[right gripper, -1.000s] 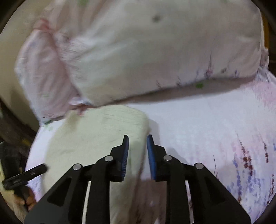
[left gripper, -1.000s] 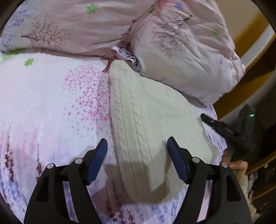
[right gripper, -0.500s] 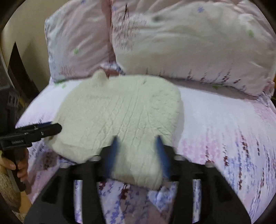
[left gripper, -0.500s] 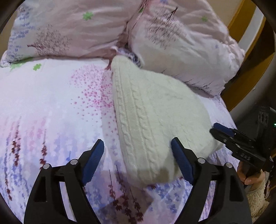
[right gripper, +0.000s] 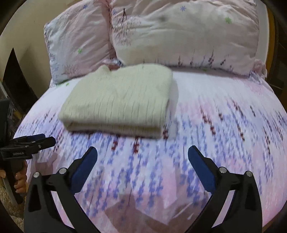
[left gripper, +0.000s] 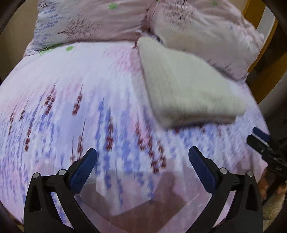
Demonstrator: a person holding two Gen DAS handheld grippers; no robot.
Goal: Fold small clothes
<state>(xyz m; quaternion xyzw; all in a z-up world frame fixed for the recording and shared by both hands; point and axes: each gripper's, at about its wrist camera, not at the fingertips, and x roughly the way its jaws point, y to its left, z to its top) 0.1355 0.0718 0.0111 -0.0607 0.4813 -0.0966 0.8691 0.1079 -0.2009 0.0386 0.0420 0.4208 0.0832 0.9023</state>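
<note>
A cream cable-knit sweater (right gripper: 118, 102) lies folded into a thick rectangle on the flowered bed sheet (right gripper: 215, 125), just in front of the pillows. It also shows in the left wrist view (left gripper: 183, 89), at the upper right. My left gripper (left gripper: 142, 157) is open and empty, held over the sheet well short of the sweater. My right gripper (right gripper: 142, 156) is open and empty, over the sheet in front of the sweater's folded edge. Each gripper shows in the other's view, the right one (left gripper: 260, 141) and the left one (right gripper: 30, 143).
Two pink flowered pillows (right gripper: 188, 30) (right gripper: 77, 46) lean at the head of the bed behind the sweater. A wooden bed frame (left gripper: 254, 10) runs along the right in the left wrist view. The bed's near edge drops off below both grippers.
Both grippers have pulled back from the sweater toward the near edge of the bed. The right gripper, nearly shut a second ago, has opened wide. The sweater stays folded on the sheet.
</note>
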